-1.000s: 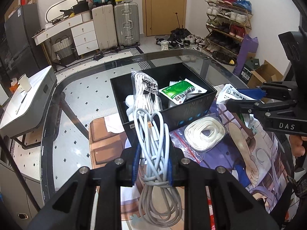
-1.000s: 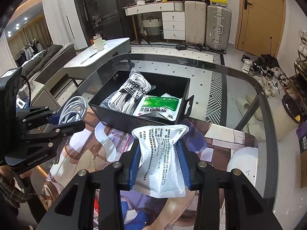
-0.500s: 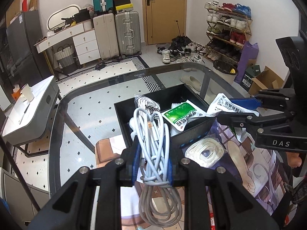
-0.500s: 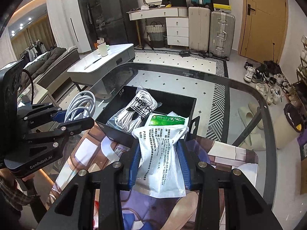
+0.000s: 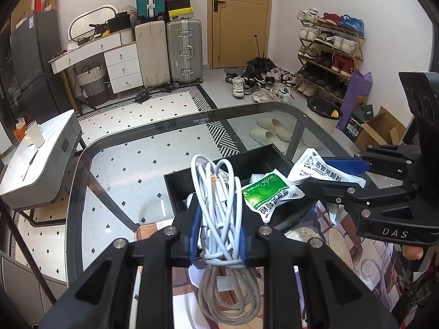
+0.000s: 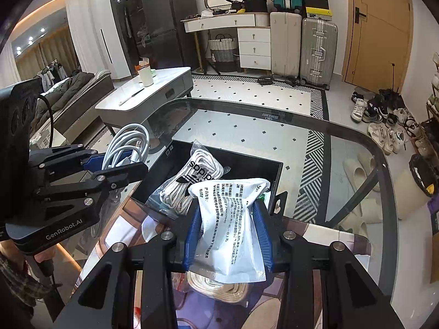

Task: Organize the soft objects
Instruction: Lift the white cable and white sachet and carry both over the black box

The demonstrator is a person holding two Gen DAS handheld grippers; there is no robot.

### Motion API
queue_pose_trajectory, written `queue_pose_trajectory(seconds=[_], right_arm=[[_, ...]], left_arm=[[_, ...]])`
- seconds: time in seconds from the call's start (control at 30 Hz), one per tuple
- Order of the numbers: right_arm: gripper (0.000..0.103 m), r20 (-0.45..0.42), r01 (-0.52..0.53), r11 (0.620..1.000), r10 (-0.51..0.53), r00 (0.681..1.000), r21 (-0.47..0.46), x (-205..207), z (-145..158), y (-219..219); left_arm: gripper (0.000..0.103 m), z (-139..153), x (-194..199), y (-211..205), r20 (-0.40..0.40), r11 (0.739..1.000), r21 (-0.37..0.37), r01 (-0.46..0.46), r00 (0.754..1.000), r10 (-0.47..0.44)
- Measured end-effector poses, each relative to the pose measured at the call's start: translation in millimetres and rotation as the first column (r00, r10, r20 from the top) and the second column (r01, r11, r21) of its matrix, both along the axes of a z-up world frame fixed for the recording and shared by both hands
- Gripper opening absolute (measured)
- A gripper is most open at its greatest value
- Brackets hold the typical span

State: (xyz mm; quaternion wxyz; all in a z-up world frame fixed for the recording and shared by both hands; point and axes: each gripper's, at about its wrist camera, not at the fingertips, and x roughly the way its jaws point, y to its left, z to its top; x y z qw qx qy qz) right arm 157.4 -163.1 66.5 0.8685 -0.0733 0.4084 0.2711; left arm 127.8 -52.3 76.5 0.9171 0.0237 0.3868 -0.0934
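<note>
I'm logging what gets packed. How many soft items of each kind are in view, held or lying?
Cable bundle: 1
Sachets: 2, white sachet, green sachet
Bagged laces: 2, adidas laces, cream laces
Total: 5

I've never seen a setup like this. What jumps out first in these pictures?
Two black hand-held grippers, each clamping something soft above a glass table: the left gripper pinches a coiled white cable, and the right gripper squeezes a white printed pouch. Just beyond them sits an open black box already holding a bagged bundle of white laces and a green packet.
</note>
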Motion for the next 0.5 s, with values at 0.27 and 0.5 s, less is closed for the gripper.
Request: queue_pose_trajectory(seconds=[0.27,0.5], right_arm=[[0.038,-0.006,-0.003,1.000,0.003,1.000,0.008,19,-5,7],[0.038,-0.014,-0.002,1.000,0.002,1.000,0.002,32,-10,12]], left_arm=[[0.021,-6,25,-2,-0.011,1.000,-0.012,-0.008,1.000,0.008],[0.021,-16,44,-3,-0.027,1.000,-0.020,-0.021,0.999,0.021]])
